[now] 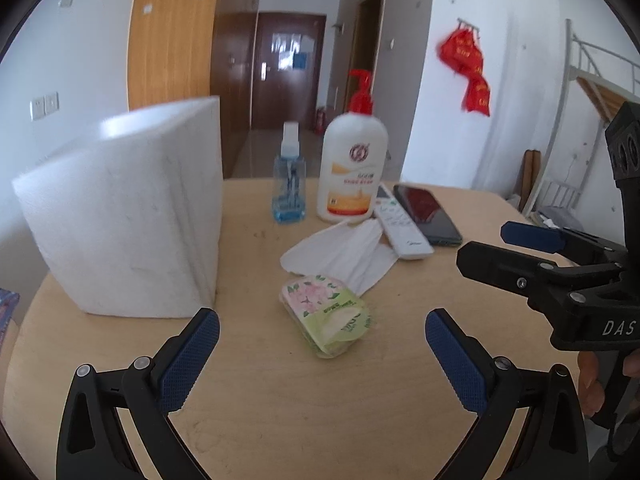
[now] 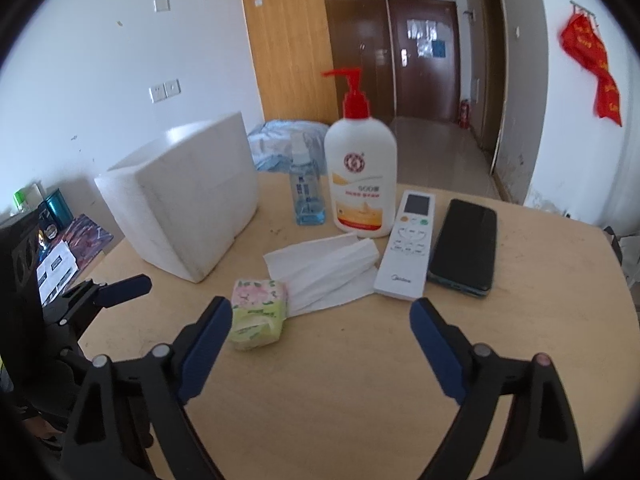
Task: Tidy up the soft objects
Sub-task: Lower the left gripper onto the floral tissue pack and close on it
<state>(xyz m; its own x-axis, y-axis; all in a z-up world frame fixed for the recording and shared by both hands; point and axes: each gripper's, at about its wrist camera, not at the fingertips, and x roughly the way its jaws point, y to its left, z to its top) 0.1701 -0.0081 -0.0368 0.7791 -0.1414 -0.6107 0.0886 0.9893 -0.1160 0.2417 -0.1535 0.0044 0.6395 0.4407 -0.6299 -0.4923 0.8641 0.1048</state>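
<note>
A small green and pink floral tissue pack (image 1: 326, 314) (image 2: 260, 312) lies on the wooden table (image 1: 280, 400) (image 2: 340, 380). A loose white tissue (image 1: 344, 254) (image 2: 324, 272) lies flat just behind it. A white foam box (image 1: 128, 224) (image 2: 188, 196) stands at the left. My left gripper (image 1: 322, 360) is open and empty, just short of the pack; it also shows at the left of the right wrist view (image 2: 108, 292). My right gripper (image 2: 320, 344) is open and empty, to the right of the pack; it also shows in the left wrist view (image 1: 508, 246).
A white lotion bottle with a red pump (image 1: 354, 160) (image 2: 362, 176), a blue spray bottle (image 1: 289, 180) (image 2: 306, 188), a white remote (image 1: 400, 224) (image 2: 408, 244) and a black phone (image 1: 428, 214) (image 2: 464, 248) stand behind the tissue. Books (image 2: 72, 248) lie beyond the table's left edge.
</note>
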